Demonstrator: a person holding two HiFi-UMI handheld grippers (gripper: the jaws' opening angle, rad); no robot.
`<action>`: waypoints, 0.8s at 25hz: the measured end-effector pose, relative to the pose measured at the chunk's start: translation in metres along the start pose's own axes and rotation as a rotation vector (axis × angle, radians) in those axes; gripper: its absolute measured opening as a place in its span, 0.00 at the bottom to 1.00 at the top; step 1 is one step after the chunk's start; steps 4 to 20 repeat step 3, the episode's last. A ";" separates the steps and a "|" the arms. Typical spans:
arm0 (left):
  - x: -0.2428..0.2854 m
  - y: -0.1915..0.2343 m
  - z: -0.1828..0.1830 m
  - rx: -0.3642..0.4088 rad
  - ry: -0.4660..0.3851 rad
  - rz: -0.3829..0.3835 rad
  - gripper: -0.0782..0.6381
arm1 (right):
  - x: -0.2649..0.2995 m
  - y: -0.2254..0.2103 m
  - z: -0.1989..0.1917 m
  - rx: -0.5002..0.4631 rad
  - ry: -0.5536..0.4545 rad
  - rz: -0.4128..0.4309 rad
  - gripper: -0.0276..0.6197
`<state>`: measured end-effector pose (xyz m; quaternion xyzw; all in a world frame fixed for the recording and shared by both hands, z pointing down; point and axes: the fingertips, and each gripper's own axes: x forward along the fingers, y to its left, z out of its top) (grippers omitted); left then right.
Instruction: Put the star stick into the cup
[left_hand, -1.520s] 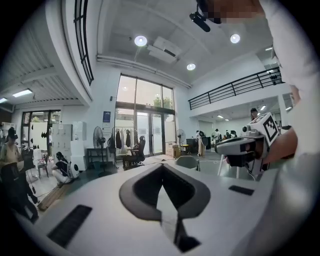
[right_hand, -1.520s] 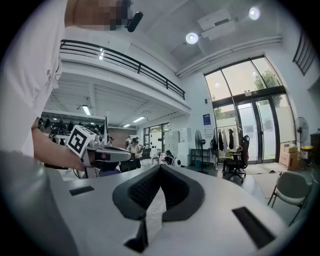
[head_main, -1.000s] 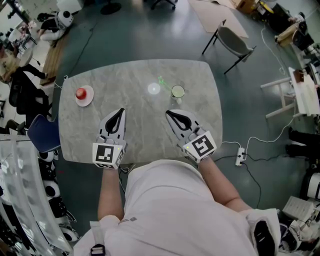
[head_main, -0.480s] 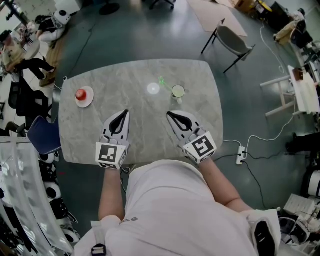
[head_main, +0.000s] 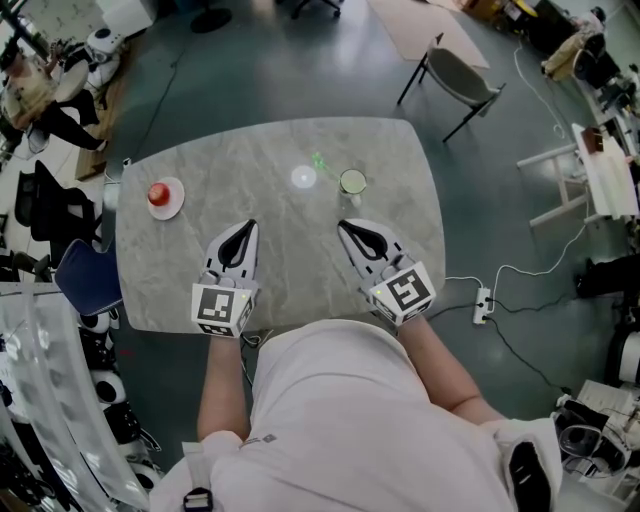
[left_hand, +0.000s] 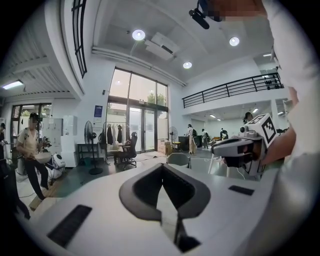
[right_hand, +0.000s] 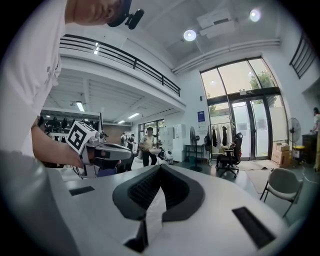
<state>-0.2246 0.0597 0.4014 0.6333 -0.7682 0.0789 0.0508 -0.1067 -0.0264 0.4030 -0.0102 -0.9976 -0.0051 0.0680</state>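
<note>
A thin green star stick (head_main: 320, 160) lies on the grey marble table (head_main: 200, 160) toward its far side. Just to its right and a little nearer stands a small pale-green cup (head_main: 353, 182). My left gripper (head_main: 246, 226) hovers over the near left half of the table, jaws together and empty. My right gripper (head_main: 344, 226) is over the near right half, about a hand's length short of the cup, also shut with nothing held. Both gripper views look level across the room, past their own closed jaws (left_hand: 162, 166) (right_hand: 160, 167); neither shows the stick or cup.
A red object on a white plate (head_main: 166, 196) sits at the table's left. A bright glare spot (head_main: 304, 178) lies left of the cup. A grey chair (head_main: 460, 80) stands beyond the far right corner, and a blue chair (head_main: 85, 276) is at the left edge.
</note>
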 end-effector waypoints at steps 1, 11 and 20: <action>0.000 0.000 -0.001 -0.002 0.001 0.000 0.11 | -0.001 -0.001 -0.001 0.001 0.000 -0.003 0.06; 0.001 -0.001 -0.001 -0.005 0.003 0.000 0.11 | -0.002 -0.002 -0.002 0.004 0.001 -0.008 0.06; 0.001 -0.001 -0.001 -0.005 0.003 0.000 0.11 | -0.002 -0.002 -0.002 0.004 0.001 -0.008 0.06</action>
